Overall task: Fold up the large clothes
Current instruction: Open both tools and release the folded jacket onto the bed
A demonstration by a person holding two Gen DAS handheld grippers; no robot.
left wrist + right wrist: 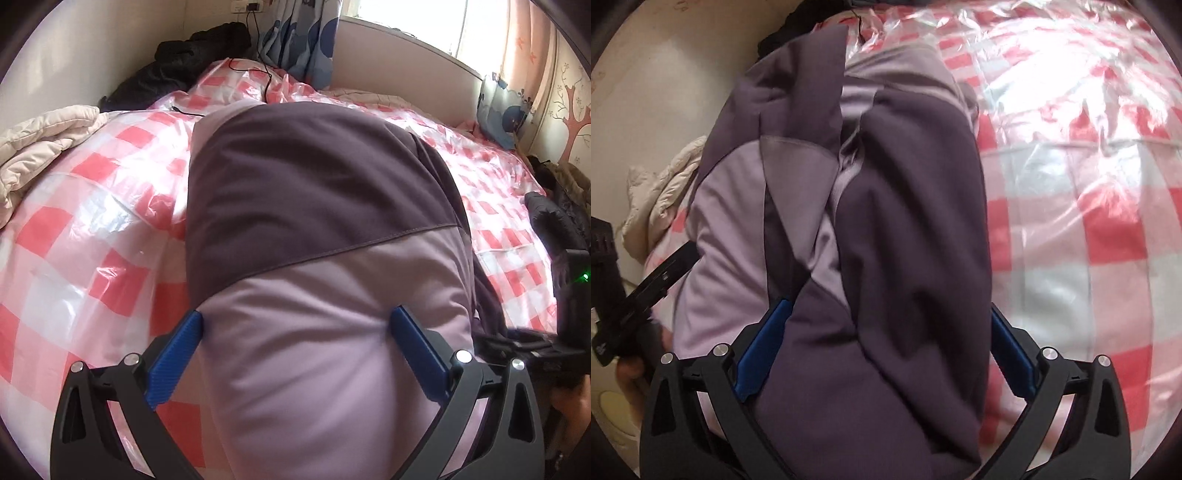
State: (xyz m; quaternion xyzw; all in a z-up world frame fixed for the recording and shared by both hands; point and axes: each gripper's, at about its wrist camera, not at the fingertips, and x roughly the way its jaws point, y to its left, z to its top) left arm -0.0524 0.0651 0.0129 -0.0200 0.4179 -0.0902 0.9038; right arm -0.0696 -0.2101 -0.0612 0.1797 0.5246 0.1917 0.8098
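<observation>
A large two-tone purple garment, dark purple and pale lilac, lies folded lengthwise on a bed with a red-and-white checked plastic cover. My left gripper is open, its blue fingers straddling the pale lilac near end. In the right wrist view the garment shows overlapping dark and pale folds. My right gripper is open, its blue fingers on either side of the dark purple near end. The other gripper shows at the left.
A cream quilted blanket lies at the bed's left. Dark clothes are piled at the far corner by the wall, with a black cable. More dark clothing sits at the right edge. Blue curtain and window are behind.
</observation>
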